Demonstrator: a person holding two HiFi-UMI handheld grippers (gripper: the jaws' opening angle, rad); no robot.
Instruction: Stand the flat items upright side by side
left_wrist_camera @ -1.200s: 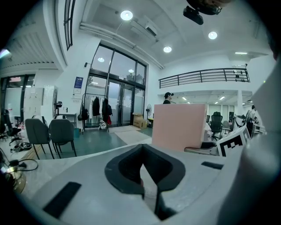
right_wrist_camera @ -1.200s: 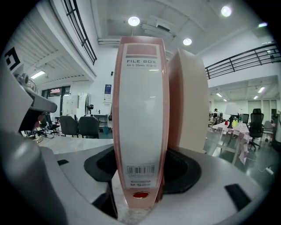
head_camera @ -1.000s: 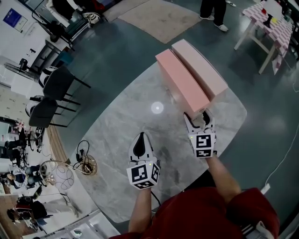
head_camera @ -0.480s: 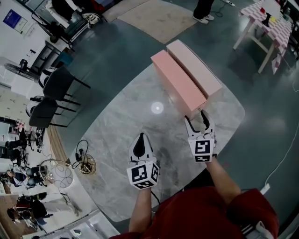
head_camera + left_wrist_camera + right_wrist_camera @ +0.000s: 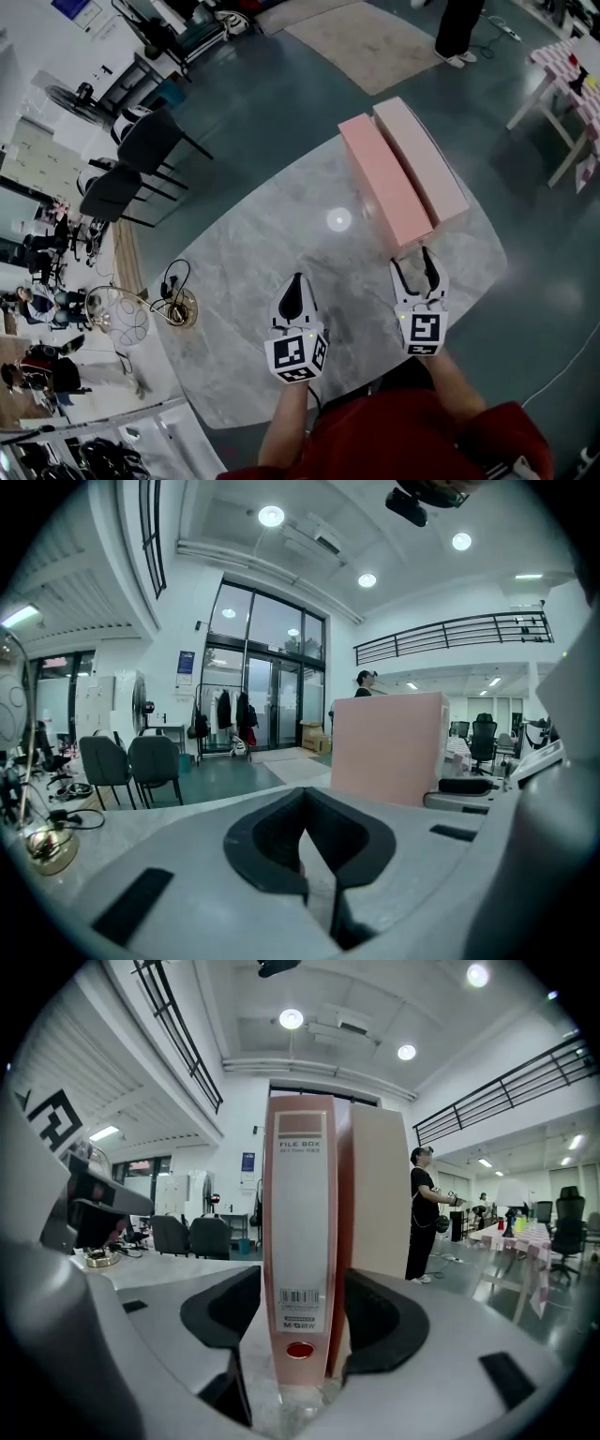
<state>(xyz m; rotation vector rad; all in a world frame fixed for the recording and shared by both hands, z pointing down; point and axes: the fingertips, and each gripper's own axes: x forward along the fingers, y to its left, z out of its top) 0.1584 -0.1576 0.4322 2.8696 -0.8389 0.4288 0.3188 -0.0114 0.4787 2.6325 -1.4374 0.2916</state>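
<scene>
Two pink file boxes stand upright side by side at the far right of the marble table (image 5: 253,272): a deeper pink one (image 5: 382,178) on the left and a paler one (image 5: 427,157) against its right side. In the right gripper view the labelled spine (image 5: 300,1241) of the left box faces me, with the paler box (image 5: 380,1194) behind it. My right gripper (image 5: 416,262) sits just short of the boxes' near end, open; its jaws have just been closing a little, with nothing between them. My left gripper (image 5: 296,281) hovers over bare table to the left, shut and holding nothing.
A gold-coloured round object with a black cable (image 5: 175,306) lies near the table's left edge. Dark chairs (image 5: 141,155) stand on the floor to the left. A person (image 5: 457,28) stands beyond the table by a rug (image 5: 375,42). A small table (image 5: 572,80) is at far right.
Both grippers have drawn back toward me. The right one was at the near end of the boxes and now stands clear of them. The boxes stay upright.
</scene>
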